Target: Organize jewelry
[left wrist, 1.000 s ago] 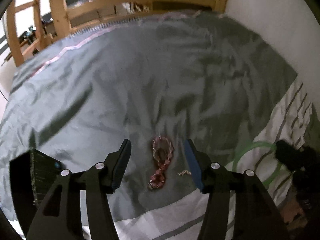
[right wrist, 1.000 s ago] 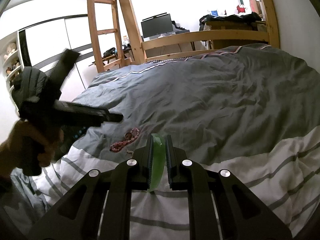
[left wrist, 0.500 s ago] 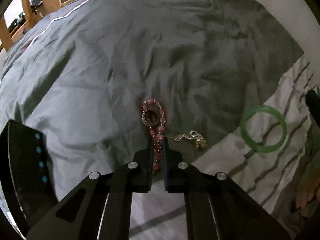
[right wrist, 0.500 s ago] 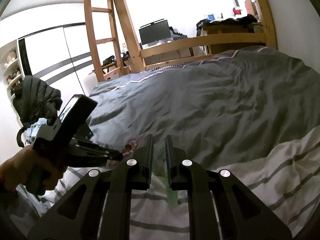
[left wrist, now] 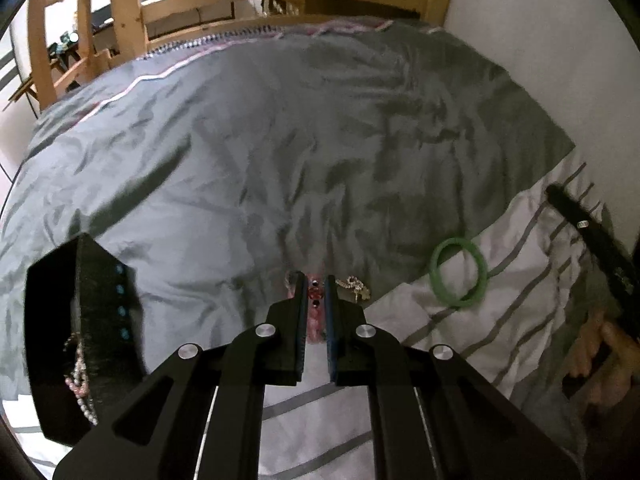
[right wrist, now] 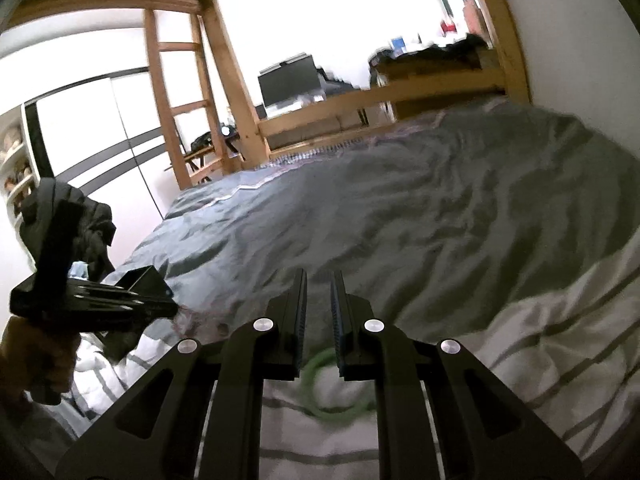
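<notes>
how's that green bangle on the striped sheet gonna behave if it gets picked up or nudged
The green bangle looks like one solid closed ring, so probably stiff, keeping its shape in a grip. Its smooth, glossy-looking rim may slip between flat pads. It lies flat on the soft striped sheet, so a nudge would likely slide it; set on edge it could roll.

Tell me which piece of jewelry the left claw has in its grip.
The pink beaded bracelet, pinched in the left claw. The gold chain and green bangle lie loose on the bed.
</notes>
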Demonstrator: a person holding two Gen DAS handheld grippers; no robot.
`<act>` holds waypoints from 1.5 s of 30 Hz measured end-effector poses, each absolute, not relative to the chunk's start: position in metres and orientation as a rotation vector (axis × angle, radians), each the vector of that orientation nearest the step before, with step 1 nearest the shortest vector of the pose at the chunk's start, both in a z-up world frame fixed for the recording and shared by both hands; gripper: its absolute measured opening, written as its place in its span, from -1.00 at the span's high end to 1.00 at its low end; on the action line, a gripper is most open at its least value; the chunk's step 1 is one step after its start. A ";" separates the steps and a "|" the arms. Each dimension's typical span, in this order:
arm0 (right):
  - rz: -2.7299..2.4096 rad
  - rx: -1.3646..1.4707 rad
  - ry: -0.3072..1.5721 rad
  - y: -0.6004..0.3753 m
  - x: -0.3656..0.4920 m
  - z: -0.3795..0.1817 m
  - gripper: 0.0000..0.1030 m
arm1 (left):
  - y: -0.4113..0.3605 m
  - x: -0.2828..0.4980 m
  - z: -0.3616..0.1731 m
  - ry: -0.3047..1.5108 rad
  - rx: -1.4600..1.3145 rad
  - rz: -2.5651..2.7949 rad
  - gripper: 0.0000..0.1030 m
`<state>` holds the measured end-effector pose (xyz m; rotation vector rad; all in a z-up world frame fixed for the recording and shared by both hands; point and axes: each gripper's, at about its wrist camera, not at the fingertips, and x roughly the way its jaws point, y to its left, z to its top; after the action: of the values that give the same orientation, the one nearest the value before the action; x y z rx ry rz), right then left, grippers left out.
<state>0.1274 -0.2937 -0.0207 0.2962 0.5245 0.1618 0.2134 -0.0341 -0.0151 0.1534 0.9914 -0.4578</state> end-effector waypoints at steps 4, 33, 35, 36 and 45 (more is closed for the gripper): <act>0.163 0.355 0.681 -0.309 0.140 -0.049 -0.61 | -0.026 0.209 0.002 0.944 0.117 -0.486 0.87; 0.070 0.016 0.689 -0.240 0.138 -0.063 0.21 | 0.008 0.198 0.045 0.798 0.034 -0.468 0.87; 0.059 -0.003 0.699 -0.237 0.139 -0.059 0.76 | 0.013 0.198 0.049 0.786 0.024 -0.461 0.87; 0.068 0.006 0.702 -0.238 0.138 -0.057 0.76 | 0.017 0.198 0.051 0.780 0.019 -0.460 0.87; 0.125 0.126 0.706 -0.247 0.134 -0.063 -0.81 | 0.034 0.201 0.048 0.778 0.011 -0.425 0.87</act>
<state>0.1343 -0.2466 -0.0632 0.1262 0.7063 0.1246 0.2009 0.0344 0.0484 0.0110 0.7784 -0.4255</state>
